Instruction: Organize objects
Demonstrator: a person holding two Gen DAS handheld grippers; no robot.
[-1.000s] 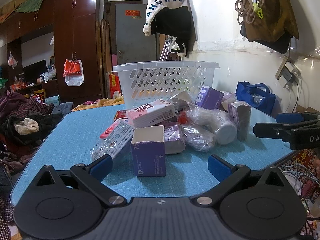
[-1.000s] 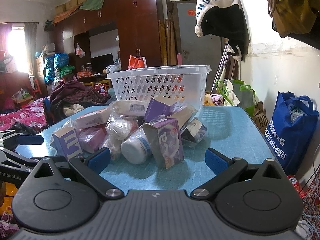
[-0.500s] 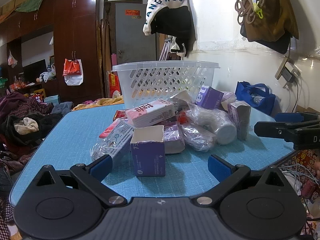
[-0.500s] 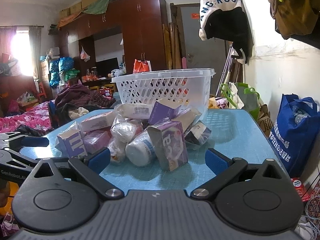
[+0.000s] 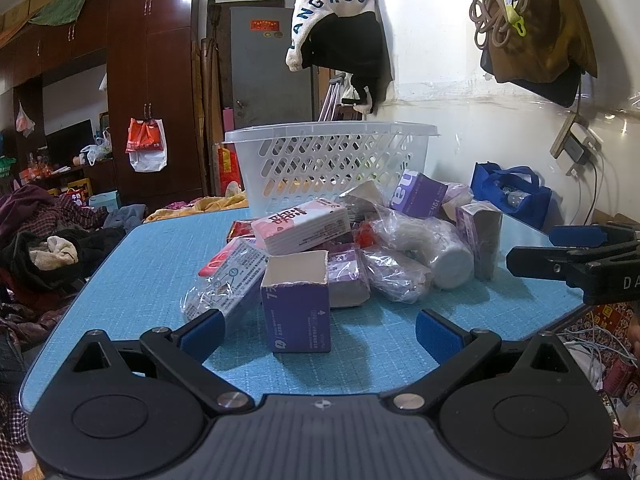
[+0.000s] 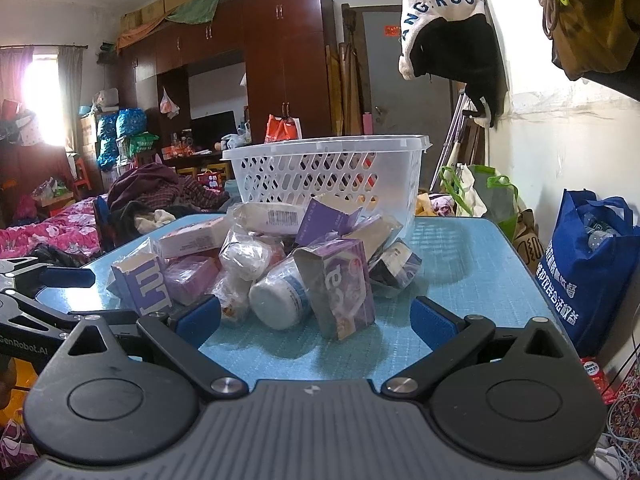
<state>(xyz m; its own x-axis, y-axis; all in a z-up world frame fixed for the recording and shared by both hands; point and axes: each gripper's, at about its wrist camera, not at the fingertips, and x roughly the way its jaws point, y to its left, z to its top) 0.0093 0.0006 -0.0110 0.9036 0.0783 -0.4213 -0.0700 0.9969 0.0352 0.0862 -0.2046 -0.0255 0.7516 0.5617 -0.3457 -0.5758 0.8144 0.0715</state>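
Although the job is to sort them, the loose pile of small boxes and plastic-wrapped packets point(image 5: 344, 256) sits heaped in the middle of the light-blue textured tabletop point(image 5: 160, 256); nothing in it looks sorted yet, so by my reading the task is at its very start. Nearest the left gripper point(image 5: 318, 326) stands an upright purple cardboard carton with its top torn open point(image 5: 296, 304); leaning on the heap above it lies a pink-and-white flat pack point(image 5: 306, 226), and beside it a clear crinkled bag of printed sachets point(image 5: 226, 280). Seen from the other side, a white round plastic jar in a clear bag point(image 6: 282, 298) lies on its side, touching a tilted purple box with torn grey card edges point(image 6: 338, 286); that box is closest to the right gripper point(image 6: 316, 318).

Behind the heap, at the far edge of the table, stands the white perforated plastic laundry-style basket point(image 5: 332, 164); some colour shows faintly through its holes, but I cannot tell whether anything lies inside or merely behind it. It seems the likely destination, and almost everything is left to move.

Both tools hover low at the near edge of the table, short of the pile; the left one's jaws are spread wide and grasp nothing; the right one's are likewise released and bare. Each gripper shows at the margin of the other's view.

Further out, a white-and-black garment with blue lettering point(image 5: 340, 28) hangs on the wall, and a blue fabric tote bag point(image 6: 592, 264) stands past the table's right side.
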